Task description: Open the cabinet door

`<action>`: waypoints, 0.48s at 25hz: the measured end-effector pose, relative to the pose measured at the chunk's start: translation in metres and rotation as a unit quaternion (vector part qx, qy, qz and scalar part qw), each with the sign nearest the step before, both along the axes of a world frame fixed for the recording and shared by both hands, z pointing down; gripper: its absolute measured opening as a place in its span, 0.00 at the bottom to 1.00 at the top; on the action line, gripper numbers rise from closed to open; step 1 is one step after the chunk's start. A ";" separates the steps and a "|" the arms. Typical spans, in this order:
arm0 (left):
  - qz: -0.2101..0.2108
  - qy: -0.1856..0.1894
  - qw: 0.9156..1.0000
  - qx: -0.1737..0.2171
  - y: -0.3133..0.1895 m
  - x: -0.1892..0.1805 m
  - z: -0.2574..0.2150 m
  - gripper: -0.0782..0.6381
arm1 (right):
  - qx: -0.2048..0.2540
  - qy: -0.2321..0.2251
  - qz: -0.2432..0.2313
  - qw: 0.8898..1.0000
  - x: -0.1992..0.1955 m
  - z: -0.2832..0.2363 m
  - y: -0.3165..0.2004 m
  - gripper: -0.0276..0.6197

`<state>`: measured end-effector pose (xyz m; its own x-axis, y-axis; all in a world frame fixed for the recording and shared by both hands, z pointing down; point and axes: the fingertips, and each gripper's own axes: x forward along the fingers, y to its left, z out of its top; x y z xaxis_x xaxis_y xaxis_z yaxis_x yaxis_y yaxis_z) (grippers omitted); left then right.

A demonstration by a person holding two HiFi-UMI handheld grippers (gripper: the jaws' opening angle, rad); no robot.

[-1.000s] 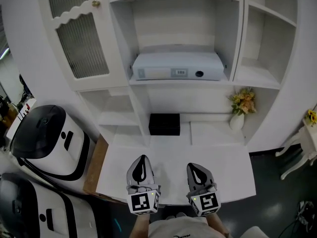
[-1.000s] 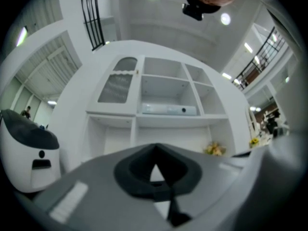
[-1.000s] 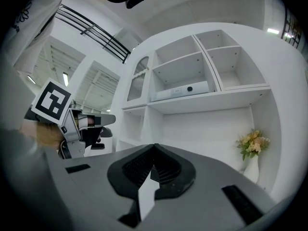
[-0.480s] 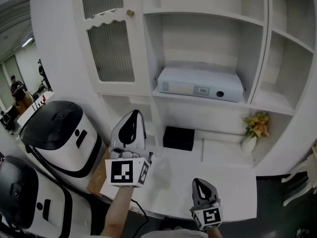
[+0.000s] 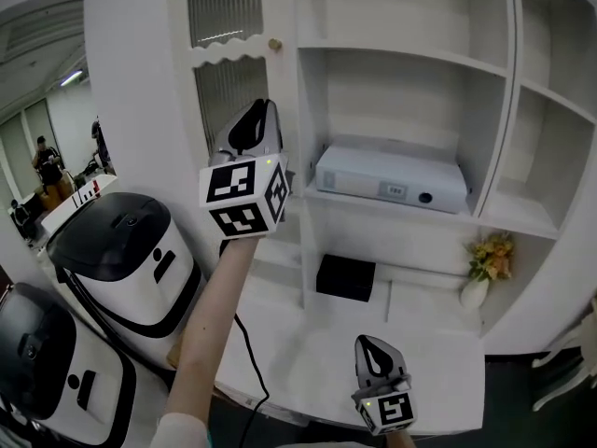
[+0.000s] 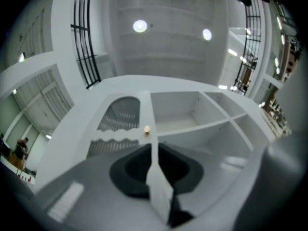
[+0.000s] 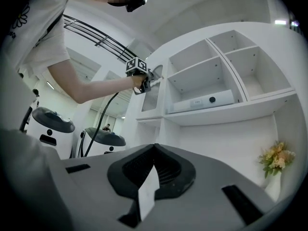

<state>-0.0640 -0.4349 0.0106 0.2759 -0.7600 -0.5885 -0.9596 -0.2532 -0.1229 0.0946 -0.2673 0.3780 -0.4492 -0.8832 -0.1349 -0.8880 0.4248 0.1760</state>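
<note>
1. 1 second ago both tools sat low, side by side over the tabletop (image 5: pixel 317 353). Now the left tool (image 5: pixel 259 110) is up on an outstretched arm in front of the cabinet door (image 5: pixel 224 63).
2. The left tool's jaws have just been opening. The left gripper view shows a narrow slit between them with nothing in it, only the white cabinet behind (image 6: pixel 151 148).
3. The right tool (image 5: pixel 370 346) stays low at the picture's bottom edge, its jaws together and empty (image 7: pixel 154 147).
4. The head camera now looks higher, so more of the upper shelves shows and less of the tabletop.
5. The cabinet door is closed, at the upper left of the shelving. Its small brass knob (image 5: pixel 274 44) lies above the left tool's tips, apart from them (image 6: pixel 147 128).
6. The white device (image 5: pixel 392 180), black box (image 5: pixel 345 276) and flower vase (image 5: pixel 485 269) have not moved on their shelves.
7. The frame cuts off the door's top in the head view.
8. Whether the left tool touches the door cannot be told.
9. The right hand is cut off below its marker cube.
</note>
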 end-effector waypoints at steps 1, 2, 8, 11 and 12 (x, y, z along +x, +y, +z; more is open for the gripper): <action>-0.002 -0.003 1.000 -0.002 -0.005 0.001 -0.008 0.16 | 0.000 0.000 -0.001 1.000 -0.001 -0.001 0.000 0.04; -0.004 -0.009 1.000 -0.004 -0.010 0.003 -0.015 0.19 | 0.000 -0.001 -0.002 1.000 -0.001 -0.001 0.001 0.04; -0.024 -0.023 0.999 -0.033 -0.036 0.013 -0.016 0.29 | 0.000 -0.008 0.010 1.000 0.008 0.000 0.003 0.04; -0.040 -0.023 0.998 -0.053 -0.053 0.019 0.003 0.38 | -0.004 -0.015 0.021 1.000 0.016 0.002 0.004 0.04; -0.043 -0.024 0.997 -0.063 -0.060 0.021 0.010 0.43 | -0.006 -0.017 0.024 1.000 0.019 0.004 0.004 0.04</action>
